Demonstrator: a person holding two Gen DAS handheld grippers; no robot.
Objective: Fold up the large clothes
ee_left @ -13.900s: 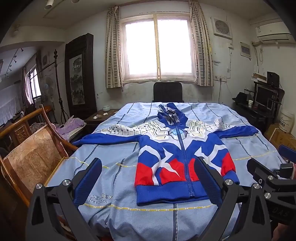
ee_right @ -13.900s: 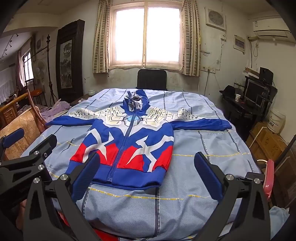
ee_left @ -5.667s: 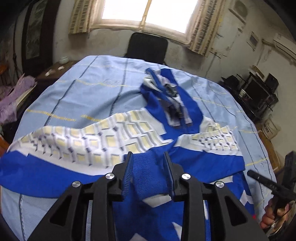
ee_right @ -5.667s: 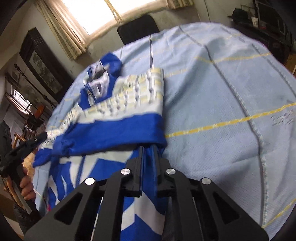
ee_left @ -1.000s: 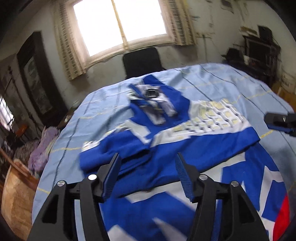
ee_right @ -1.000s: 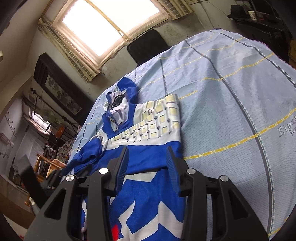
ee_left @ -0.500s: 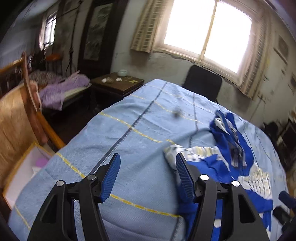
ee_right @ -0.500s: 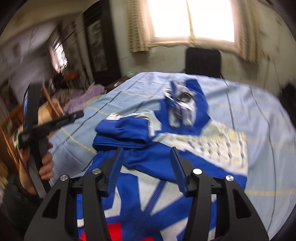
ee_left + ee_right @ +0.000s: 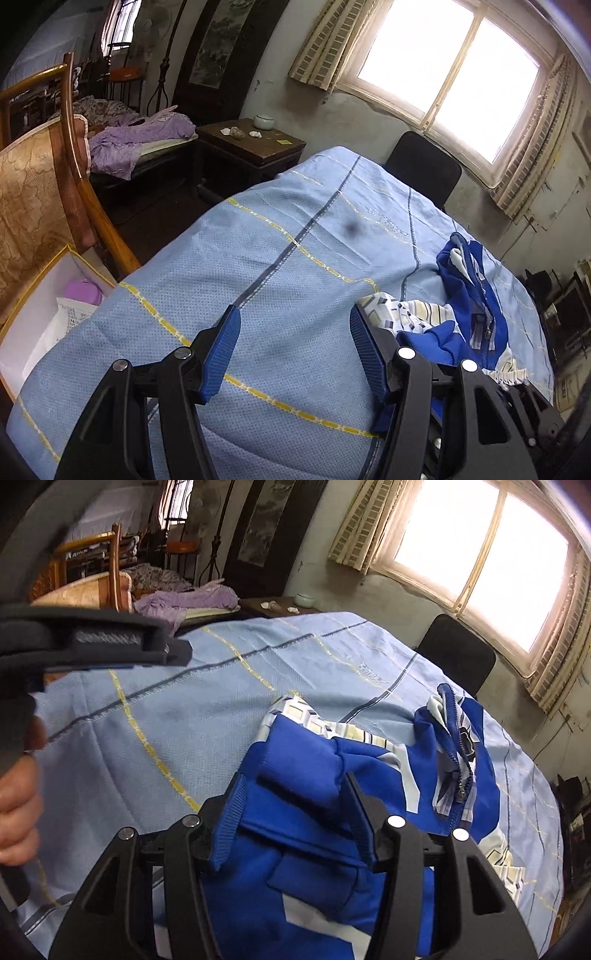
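A blue, white and red zip hoodie (image 9: 332, 794) lies on the light blue bedsheet (image 9: 184, 720), both sleeves folded in across the chest and the hood at the far end. My right gripper (image 9: 293, 786) is open, its jaws straddling the folded blue sleeve cuff without closing on it. My left gripper (image 9: 295, 325) is open and empty over bare sheet, left of the hoodie (image 9: 461, 325). The left gripper's body and the hand on it also show at the left of the right wrist view (image 9: 92, 642).
A wooden chair (image 9: 37, 192) and a white box (image 9: 44, 314) stand off the bed's left side. A dark side table (image 9: 251, 144) and a black chair (image 9: 424, 170) stand beyond the far edge under the window.
Both grippers have swung to the hoodie's left side. The right gripper has come down over the folded sleeve. The left gripper has stayed over bare sheet, a little nearer it.
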